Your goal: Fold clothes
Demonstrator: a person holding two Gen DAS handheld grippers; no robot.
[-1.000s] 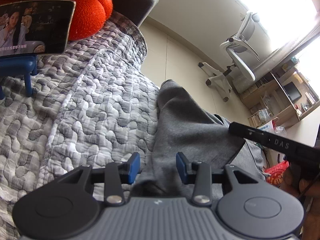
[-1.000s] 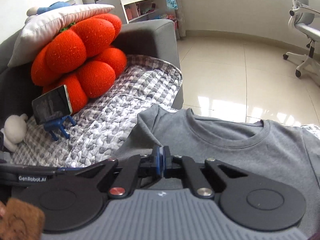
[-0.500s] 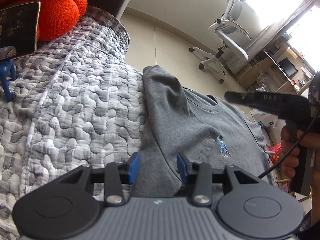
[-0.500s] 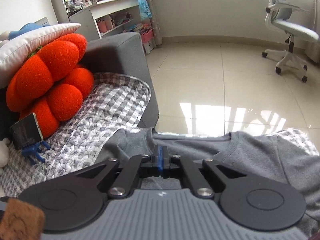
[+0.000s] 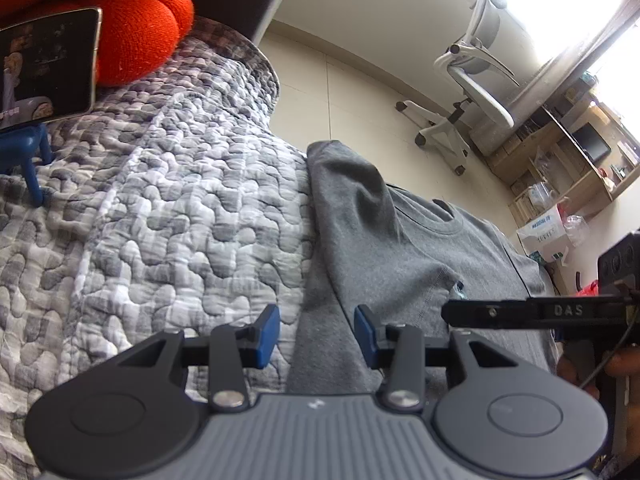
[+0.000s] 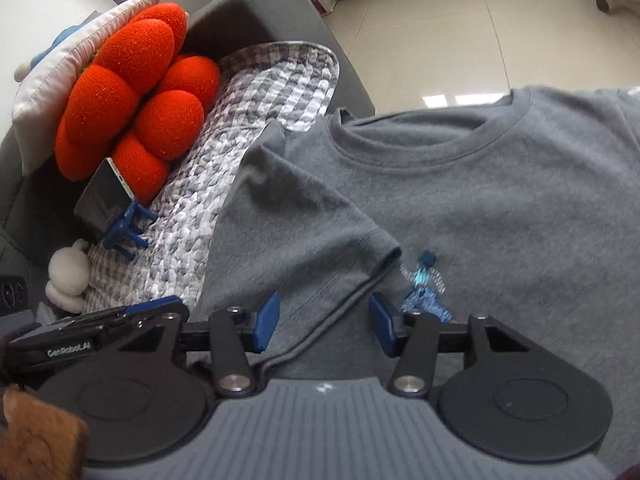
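Note:
A grey t-shirt (image 6: 480, 208) lies face up on the quilted sofa cover (image 5: 168, 216), neckline toward the floor edge. Its sleeve (image 6: 296, 232) is folded inward across the chest, ending beside a small blue print (image 6: 424, 288). My right gripper (image 6: 324, 322) hovers over the sleeve hem; its jaws are opening, with the hem lying loose between the blue pads. My left gripper (image 5: 317, 336) stands open over the shirt's side edge (image 5: 320, 344), its pads clear of the cloth. The right gripper's black finger (image 5: 500, 314) shows at the right of the left wrist view.
An orange puffy cushion (image 6: 132, 92) and a white pillow lean on the grey sofa arm. A phone (image 6: 102, 204) on a blue stand (image 6: 128, 232) and a white plush toy (image 6: 68, 276) sit on the quilt. Across the tiled floor stand an office chair (image 5: 472, 80) and wooden shelves.
The right gripper, shut on the shirt's sleeve before, came down over the chest and opened; the sleeve now lies folded inward. The left gripper has stayed open at the shirt's side.

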